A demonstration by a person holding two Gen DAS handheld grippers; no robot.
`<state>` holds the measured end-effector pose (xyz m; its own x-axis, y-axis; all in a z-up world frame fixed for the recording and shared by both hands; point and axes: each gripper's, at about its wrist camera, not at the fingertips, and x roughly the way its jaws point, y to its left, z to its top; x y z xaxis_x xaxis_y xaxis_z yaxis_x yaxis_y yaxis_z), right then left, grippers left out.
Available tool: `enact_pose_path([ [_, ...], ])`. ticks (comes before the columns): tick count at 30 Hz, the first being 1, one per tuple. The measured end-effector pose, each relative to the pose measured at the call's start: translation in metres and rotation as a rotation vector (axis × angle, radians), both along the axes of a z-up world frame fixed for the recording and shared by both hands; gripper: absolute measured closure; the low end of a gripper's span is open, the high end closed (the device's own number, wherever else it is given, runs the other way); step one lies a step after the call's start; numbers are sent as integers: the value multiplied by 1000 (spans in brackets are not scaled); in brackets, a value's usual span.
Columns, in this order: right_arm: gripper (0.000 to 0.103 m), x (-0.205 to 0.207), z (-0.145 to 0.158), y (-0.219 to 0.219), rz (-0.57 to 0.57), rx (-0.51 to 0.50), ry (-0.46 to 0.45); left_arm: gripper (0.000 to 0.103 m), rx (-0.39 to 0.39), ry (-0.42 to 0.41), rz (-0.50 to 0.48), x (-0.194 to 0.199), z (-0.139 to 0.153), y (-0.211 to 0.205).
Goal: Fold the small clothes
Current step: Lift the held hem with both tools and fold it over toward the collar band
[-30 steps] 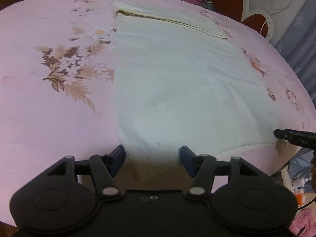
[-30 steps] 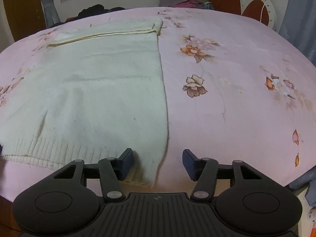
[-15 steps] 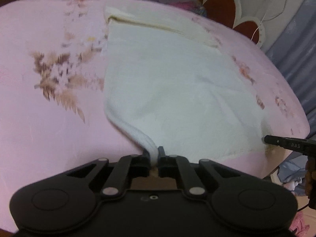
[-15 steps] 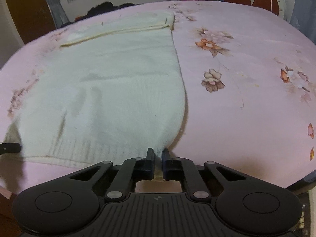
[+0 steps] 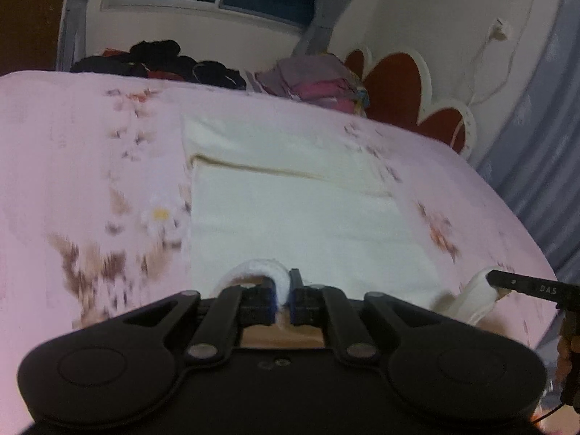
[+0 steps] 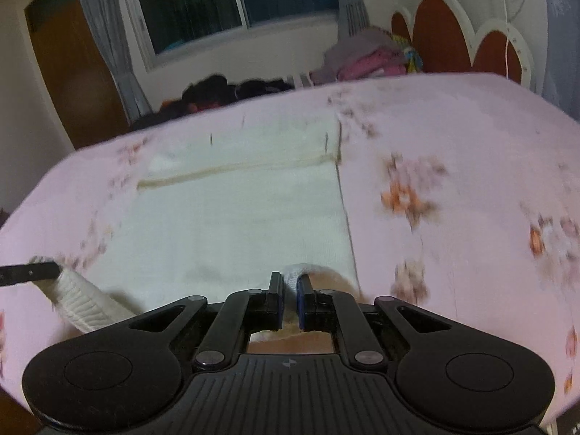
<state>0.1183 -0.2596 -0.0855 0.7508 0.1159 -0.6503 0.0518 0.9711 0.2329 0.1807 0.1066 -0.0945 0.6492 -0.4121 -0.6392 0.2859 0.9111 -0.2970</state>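
Cream knit sweater [image 5: 297,217] lies flat on a bed w/ pink floral sheet [image 5: 72,181], far end folded over into a band w/ a visible seam line across. Near hem is lifted at both corners.

Left tool [image 5: 283,299]: jaws together, clamped on the hem corner at the sweater's left side; fabric curls up in a loop just above the fingertips. Right tool [image 6: 289,299]: jaws together, clamped on the hem corner at the right side, small bunch of knit poking up between the pads.

In the left view the right tool's finger shows at the far right edge [image 5: 525,286] w/ ribbed hem hanging from it. In the right view the left tool's finger comes in at the left edge [image 6: 29,272], ribbed hem draped below it.

Both views motion-blurred, sheet print smeared.

Bkgd: dark clothes pile [image 5: 156,59] and pink/grey folded stack [image 5: 311,79] past the bed's far edge, red scalloped headboard [image 5: 398,87], window [image 6: 235,3] w/ grey curtains, brown door [image 6: 65,72].
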Motion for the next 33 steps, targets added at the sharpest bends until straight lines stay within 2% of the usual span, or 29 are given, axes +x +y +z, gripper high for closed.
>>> enact_pose_path([
  [8, 96, 92, 10, -20, -9, 11, -61, 97, -7, -40, 49, 75, 8, -11],
  [18, 97, 214, -4, -45, -31, 53, -84, 97, -14, -58, 112, 180, 1, -33],
  [26, 97, 303, -34, -71, -52, 136, -21, 97, -9, -26, 176, 255, -16, -40],
  [33, 97, 353, -62, -86, -83, 196, 48, 97, 29, 15, 195, 298, -40, -48],
])
